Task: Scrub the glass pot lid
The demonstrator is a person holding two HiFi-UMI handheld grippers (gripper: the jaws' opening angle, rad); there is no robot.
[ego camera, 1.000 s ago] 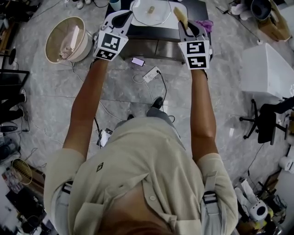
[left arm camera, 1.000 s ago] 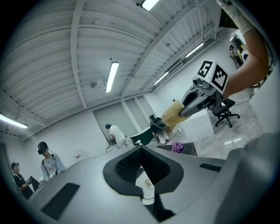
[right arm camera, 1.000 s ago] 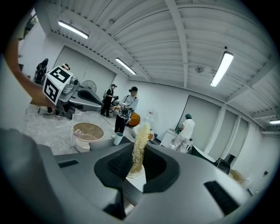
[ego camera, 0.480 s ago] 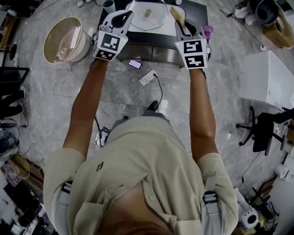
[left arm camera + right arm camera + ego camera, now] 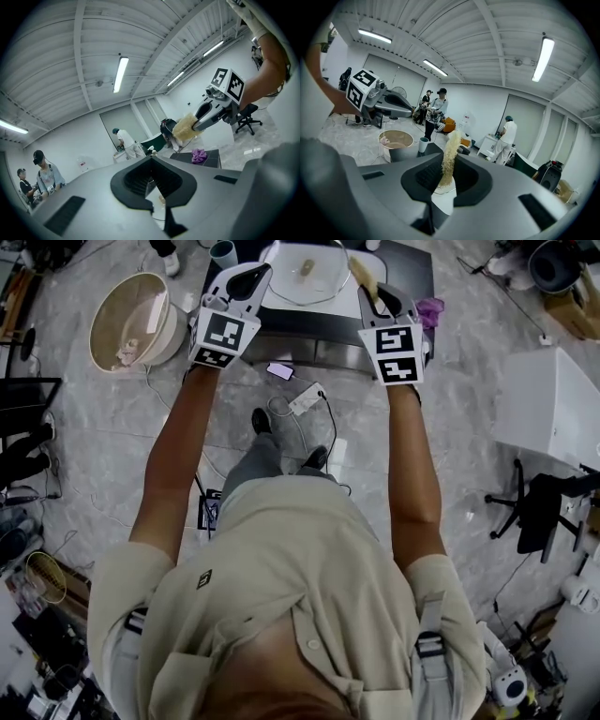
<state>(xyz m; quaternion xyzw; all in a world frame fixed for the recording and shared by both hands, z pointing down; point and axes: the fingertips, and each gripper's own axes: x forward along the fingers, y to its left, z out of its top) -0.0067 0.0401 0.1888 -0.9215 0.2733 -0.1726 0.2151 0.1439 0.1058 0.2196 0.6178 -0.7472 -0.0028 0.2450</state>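
The glass pot lid, with a small knob in its middle, lies on a white tray on a black table. Both grippers hover over the table's near edge. My left gripper is at the lid's left side, and its jaws are together with nothing between them. My right gripper is at the lid's right side. It is shut on a tan scrub sponge that sticks out past the jaws. In the left gripper view the sponge shows from the side.
On the floor to the left stands a beige round basin. A teal cup and a purple cloth sit on the table. A power strip and cables lie before it. A white box and an office chair are at the right. Several people stand far off.
The person has put a foot forward and the view has shifted a little. Both grippers stay over the table's near edge, the right one still holding the sponge.
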